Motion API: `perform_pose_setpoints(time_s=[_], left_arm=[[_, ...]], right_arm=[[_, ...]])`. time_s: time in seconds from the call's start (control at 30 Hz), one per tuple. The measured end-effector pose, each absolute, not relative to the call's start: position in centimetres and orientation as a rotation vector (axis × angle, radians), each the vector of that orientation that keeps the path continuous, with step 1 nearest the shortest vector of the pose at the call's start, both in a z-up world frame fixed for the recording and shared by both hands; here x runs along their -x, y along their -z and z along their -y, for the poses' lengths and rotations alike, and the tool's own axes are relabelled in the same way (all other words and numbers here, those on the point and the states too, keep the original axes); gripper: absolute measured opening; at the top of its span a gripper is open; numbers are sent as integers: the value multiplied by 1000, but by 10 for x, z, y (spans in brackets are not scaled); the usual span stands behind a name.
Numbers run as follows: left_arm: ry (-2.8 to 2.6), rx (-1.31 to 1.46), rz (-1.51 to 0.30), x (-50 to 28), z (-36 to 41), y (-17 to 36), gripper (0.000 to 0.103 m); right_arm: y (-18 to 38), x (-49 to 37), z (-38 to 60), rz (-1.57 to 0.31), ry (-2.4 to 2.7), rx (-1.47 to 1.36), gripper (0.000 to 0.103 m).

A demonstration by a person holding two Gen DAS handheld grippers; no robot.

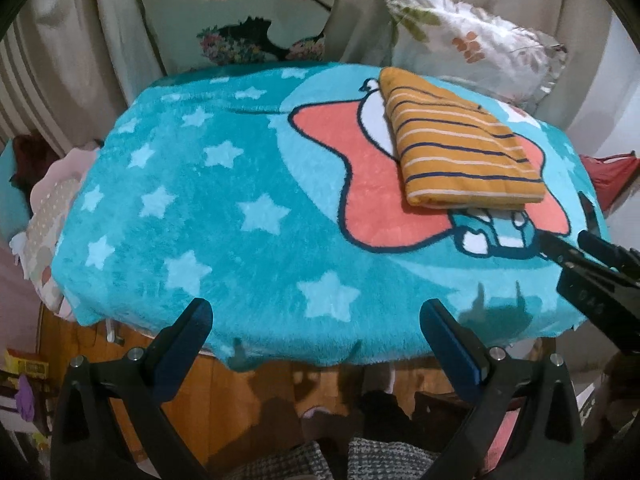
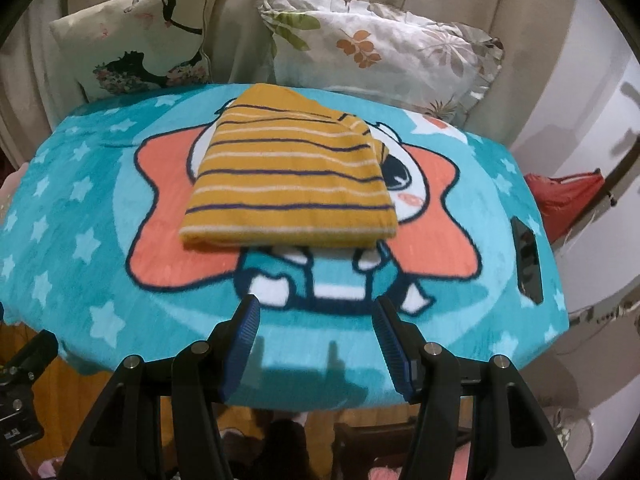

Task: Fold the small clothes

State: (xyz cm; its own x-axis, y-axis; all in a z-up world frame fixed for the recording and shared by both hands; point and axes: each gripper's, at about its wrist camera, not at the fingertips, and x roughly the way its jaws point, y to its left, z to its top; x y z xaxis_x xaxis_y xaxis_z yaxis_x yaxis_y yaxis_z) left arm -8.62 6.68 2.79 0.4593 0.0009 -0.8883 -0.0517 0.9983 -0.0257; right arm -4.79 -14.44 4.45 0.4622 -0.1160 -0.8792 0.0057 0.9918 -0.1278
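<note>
A mustard garment [image 2: 290, 178] with navy and white stripes lies folded into a flat rectangle on the pink star of a teal blanket [image 2: 80, 216]; it shows far right in the left wrist view [image 1: 460, 148]. My right gripper [image 2: 316, 304] hovers over the blanket's near part, short of the garment's front edge, open with nothing between its blue pads. My left gripper [image 1: 316, 312] is wide open and bare above the blanket's [image 1: 192, 200] near edge, well left of the garment. The right gripper [image 1: 564, 240] also enters the left wrist view from the right.
Two printed cushions [image 2: 136, 40] [image 2: 384, 52] lean against a beige sofa back behind the blanket. A flat black object [image 2: 528, 260] lies near the blanket's right edge. Something red [image 2: 564, 200] sits beyond that edge. Orange wooden floor [image 1: 200, 392] shows below the near edge.
</note>
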Motion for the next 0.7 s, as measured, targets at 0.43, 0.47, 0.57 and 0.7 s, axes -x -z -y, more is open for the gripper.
perform_pose_setpoints(time_s=[0.43,0.47,0.57,0.7], left_arm=[[-31,35,-986,114,-66,-52,103],[-30,35,-985,114,-66,-52,103],[-24,40,-992,113,-63,-52,103],[-20,36,-995,108,-56,-53,103]], right_arm=[[-61,75,132,-1034,69,116,65],[-62,75,131,-1030,66,121,65],[-62,76,131,-1026,60,130,66],[-63,74,134,-1027,58,128,66]])
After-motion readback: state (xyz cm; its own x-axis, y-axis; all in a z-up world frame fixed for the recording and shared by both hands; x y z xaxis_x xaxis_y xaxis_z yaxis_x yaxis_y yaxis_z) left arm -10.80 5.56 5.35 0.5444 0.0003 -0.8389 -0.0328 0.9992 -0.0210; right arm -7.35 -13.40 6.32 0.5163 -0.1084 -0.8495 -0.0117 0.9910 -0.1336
